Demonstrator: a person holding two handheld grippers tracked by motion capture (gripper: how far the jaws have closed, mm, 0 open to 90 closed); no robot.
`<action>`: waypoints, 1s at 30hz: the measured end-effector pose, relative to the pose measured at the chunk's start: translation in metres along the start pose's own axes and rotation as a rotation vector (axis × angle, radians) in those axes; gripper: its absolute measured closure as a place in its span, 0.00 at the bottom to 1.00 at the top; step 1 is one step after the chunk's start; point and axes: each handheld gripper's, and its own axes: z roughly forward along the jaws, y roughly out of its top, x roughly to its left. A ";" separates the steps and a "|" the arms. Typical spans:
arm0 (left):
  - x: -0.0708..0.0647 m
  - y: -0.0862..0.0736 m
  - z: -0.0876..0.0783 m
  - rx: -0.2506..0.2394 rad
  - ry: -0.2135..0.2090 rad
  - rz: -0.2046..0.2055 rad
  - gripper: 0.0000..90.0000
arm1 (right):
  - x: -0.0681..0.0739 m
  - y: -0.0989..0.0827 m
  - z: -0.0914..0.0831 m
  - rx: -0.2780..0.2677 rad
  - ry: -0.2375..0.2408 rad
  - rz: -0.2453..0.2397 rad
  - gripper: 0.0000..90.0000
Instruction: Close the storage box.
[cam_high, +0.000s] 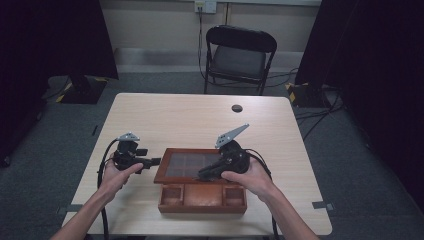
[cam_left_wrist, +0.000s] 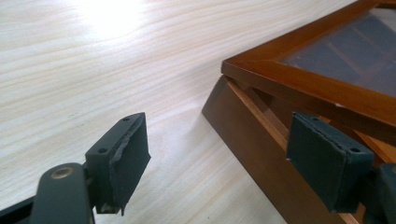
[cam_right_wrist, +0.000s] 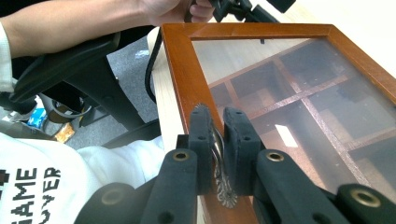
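- Wooden box (cam_high: 202, 196) sits near the front edge of the tabletop (cam_high: 190, 117), its glass-paned lid (cam_high: 186, 165) raised off the base and tilted.
- Left hand-held gripper (cam_high: 150, 162) lies level just beside the lid's left edge; in the left gripper view its jaws stand apart, one pad (cam_left_wrist: 125, 156) over bare tabletop, the other in front of the box's side, nothing clamped.
- Right hand-held gripper (cam_high: 206, 173) is over the lid's front frame, jaws squeezed on a small metal handle (cam_right_wrist: 223, 179) fixed to that frame.
- A folding chair (cam_high: 239, 57) stands well behind the table.
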 end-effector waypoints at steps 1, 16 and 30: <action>0.001 0.000 -0.001 -0.002 0.006 0.002 0.23 | 0.001 -0.001 0.001 0.001 -0.002 -0.004 0.92; 0.002 0.000 0.000 0.005 0.012 0.005 0.23 | 0.005 -0.015 0.014 0.044 -0.007 -0.008 0.92; 0.001 0.000 0.000 0.007 0.011 0.002 0.23 | 0.006 -0.035 0.037 0.110 -0.009 -0.009 0.92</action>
